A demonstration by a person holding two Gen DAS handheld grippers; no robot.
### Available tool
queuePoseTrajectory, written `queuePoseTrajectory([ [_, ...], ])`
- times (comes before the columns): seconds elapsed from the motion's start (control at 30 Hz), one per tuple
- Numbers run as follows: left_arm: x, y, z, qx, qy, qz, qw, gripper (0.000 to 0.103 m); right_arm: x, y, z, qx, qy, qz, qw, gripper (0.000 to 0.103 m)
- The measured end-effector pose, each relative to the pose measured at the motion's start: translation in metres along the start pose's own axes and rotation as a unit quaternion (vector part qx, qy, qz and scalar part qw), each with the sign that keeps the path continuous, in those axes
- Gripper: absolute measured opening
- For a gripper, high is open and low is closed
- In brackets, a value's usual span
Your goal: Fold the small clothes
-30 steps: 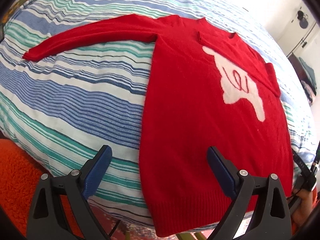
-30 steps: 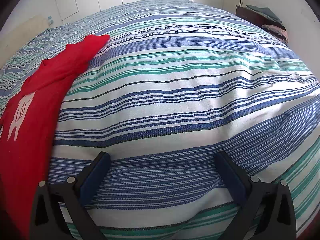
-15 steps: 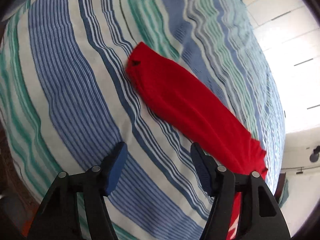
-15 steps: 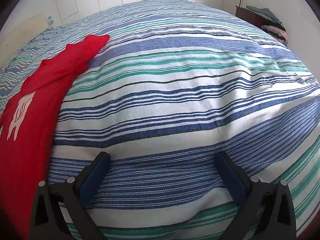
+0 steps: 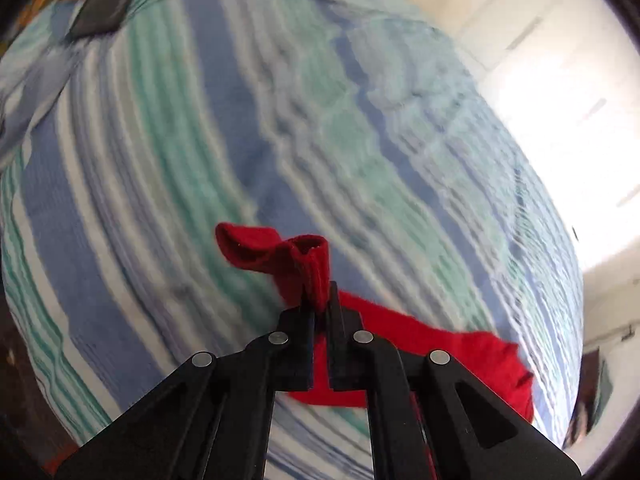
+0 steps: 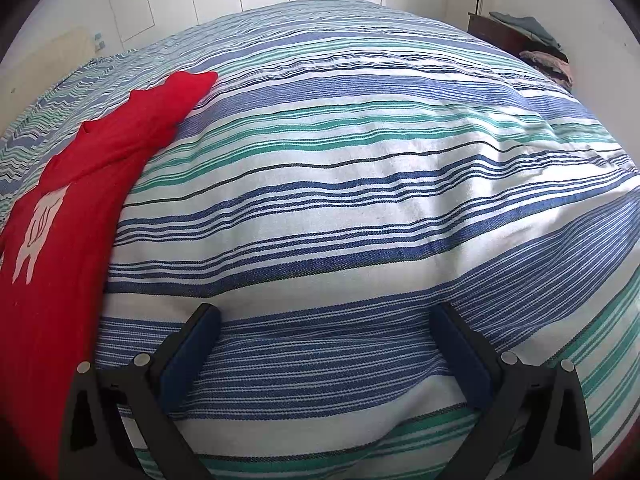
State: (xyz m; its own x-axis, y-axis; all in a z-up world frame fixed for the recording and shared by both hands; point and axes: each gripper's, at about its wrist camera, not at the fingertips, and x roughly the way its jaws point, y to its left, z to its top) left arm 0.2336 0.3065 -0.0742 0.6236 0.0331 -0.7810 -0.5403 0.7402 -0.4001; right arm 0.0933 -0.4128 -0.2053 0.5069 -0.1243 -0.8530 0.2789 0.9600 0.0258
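Red knitted sweater with a white figure on its chest lies spread flat on the bed, well off to the left of the right gripper, and that gripper isn't touching it at all. Its jaws stand wide apart, blue pads facing each other across nothing but the blue, green and white striped bedcover right beneath them. One sleeve runs away up and ahead on the gripper's left side, its tip resting on the stripes.

Over to the left wrist view, and it's a different story! The left gripper has its jaws clamped tight together on the cuff end of the sweater's sleeve. The ribbed cuff pokes up just past the fingertips, curled open like a little tube, with a flap of red folding off to the left of the jaws. Behind and to the right of the fingers, the rest of the sleeve trails down onto the cover. Everything beyond the gripper is smeared with blur, stripes streaking across the view. A dark flat object sits far ahead at the upper left edge of the bed; what it is, I can't tell.

Far ahead on the right of the right gripper, a heap of clothes sits on a dark piece of furniture by the wall.
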Motion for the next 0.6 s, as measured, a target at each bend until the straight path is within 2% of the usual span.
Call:
queuePoseTrajectory([
  [0.07, -0.028, -0.086, -0.01, 0.084, -0.03, -0.042, 0.9951, 0.002, 0.0, 0.0, 0.001, 0.0, 0.002, 0.0, 1.0, 0.103],
  [0.17, -0.059, -0.209, -0.056, 0.199, -0.055, -0.11, 0.9723, 0.002, 0.001, 0.0, 0.002, -0.001, 0.005, 0.001, 1.0, 0.103],
  [0.23, -0.063, -0.271, -0.104, 0.257, -0.053, -0.139, 0.955, 0.003, 0.001, -0.001, 0.003, 0.0, 0.006, 0.003, 1.0, 0.103],
  [0.3, -0.049, -0.313, -0.166, 0.308, -0.023, -0.141, 0.9407, 0.013, 0.001, -0.001, 0.003, 0.0, 0.007, 0.004, 1.0, 0.103],
  [0.33, -0.034, -0.323, -0.198, 0.332, 0.009, -0.135, 0.9335, 0.022, 0.001, -0.001, 0.003, 0.0, 0.008, 0.004, 1.0, 0.103],
  [0.37, -0.016, -0.33, -0.231, 0.358, 0.049, -0.117, 0.9252, 0.049, 0.001, -0.001, 0.004, 0.0, 0.009, 0.004, 1.0, 0.103],
  [0.4, -0.001, -0.33, -0.262, 0.382, 0.081, -0.095, 0.9159, 0.053, 0.001, -0.002, 0.004, -0.001, 0.01, 0.004, 1.0, 0.103],
  [0.43, 0.004, -0.32, -0.287, 0.4, 0.099, -0.077, 0.9079, 0.051, 0.001, -0.002, 0.004, -0.001, 0.01, 0.004, 1.0, 0.103],
  [0.5, 0.001, -0.292, -0.319, 0.42, 0.121, -0.067, 0.897, 0.049, 0.001, -0.002, 0.004, -0.001, 0.012, 0.005, 1.0, 0.103],
  [0.53, -0.001, -0.274, -0.32, 0.418, 0.128, -0.067, 0.8969, 0.049, 0.0, -0.002, 0.004, -0.002, 0.012, 0.006, 1.0, 0.103],
  [0.57, -0.003, -0.254, -0.318, 0.409, 0.131, -0.065, 0.9008, 0.049, 0.0, -0.003, 0.004, -0.002, 0.011, 0.007, 1.0, 0.103],
  [0.6, -0.009, -0.233, -0.307, 0.391, 0.13, -0.065, 0.9087, 0.049, 0.0, -0.003, 0.003, -0.003, 0.011, 0.007, 1.0, 0.103],
])
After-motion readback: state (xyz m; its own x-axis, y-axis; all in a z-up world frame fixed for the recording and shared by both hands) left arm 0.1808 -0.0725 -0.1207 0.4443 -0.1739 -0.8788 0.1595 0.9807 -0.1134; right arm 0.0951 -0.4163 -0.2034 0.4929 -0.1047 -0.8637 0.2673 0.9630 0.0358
